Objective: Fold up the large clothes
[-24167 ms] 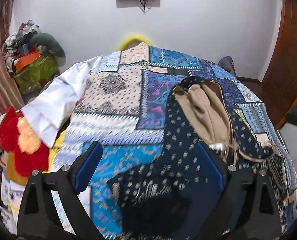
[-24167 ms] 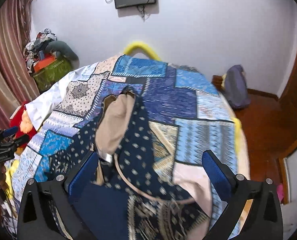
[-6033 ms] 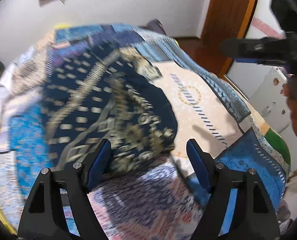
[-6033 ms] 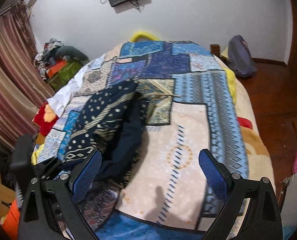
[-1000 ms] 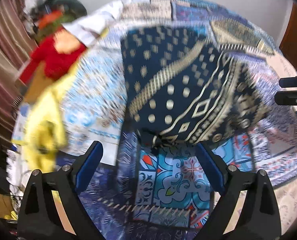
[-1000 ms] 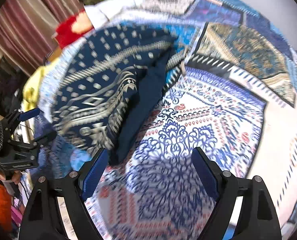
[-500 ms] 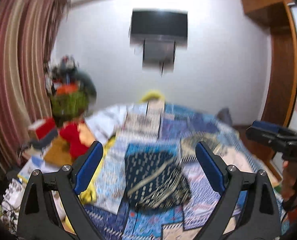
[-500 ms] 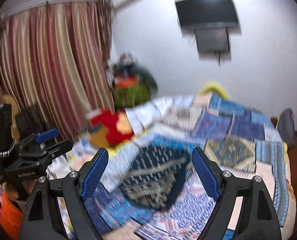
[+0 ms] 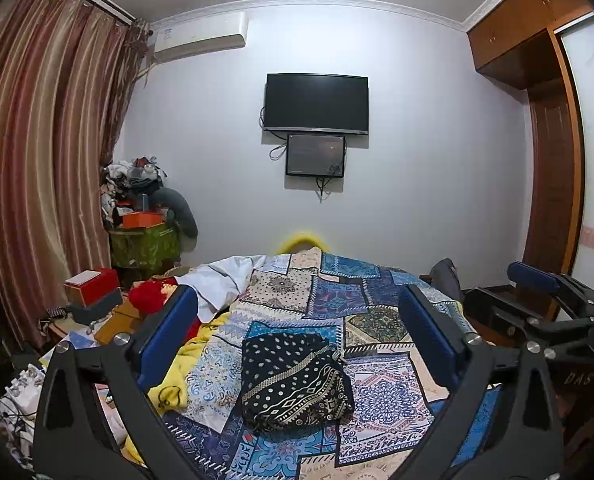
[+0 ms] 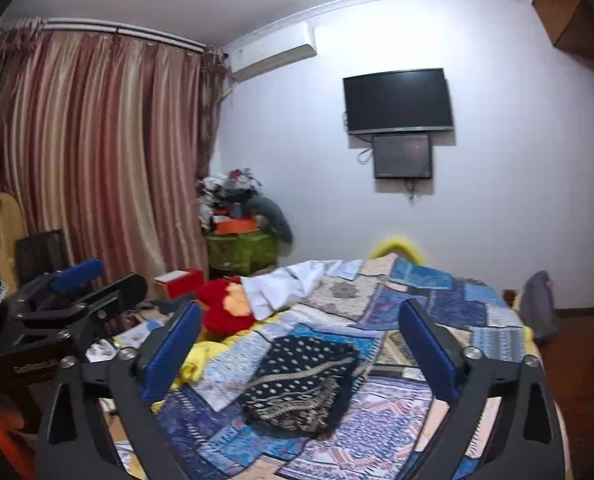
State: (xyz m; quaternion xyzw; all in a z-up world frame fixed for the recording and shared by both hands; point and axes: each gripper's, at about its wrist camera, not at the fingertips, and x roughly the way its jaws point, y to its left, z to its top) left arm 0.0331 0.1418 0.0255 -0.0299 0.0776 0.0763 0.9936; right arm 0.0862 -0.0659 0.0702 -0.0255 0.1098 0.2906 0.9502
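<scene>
The left gripper (image 9: 297, 340) hangs wide apart, empty. The folded navy garment (image 9: 295, 380) lies on the patchwork bedspread (image 9: 385, 400) at six o'clock. The right gripper (image 10: 297, 344) gapes, empty too. That loose right edge, seemingly untucked, could slump open.

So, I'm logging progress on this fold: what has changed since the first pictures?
The navy patterned garment, earlier spread open with its tan lining showing and lying between the tongs, is now a compact folded bundle on the patchwork bedspread. Both the left tongs and the right tongs have pulled back and up, open and empty. The white cloth and red plush stayed put.
</scene>
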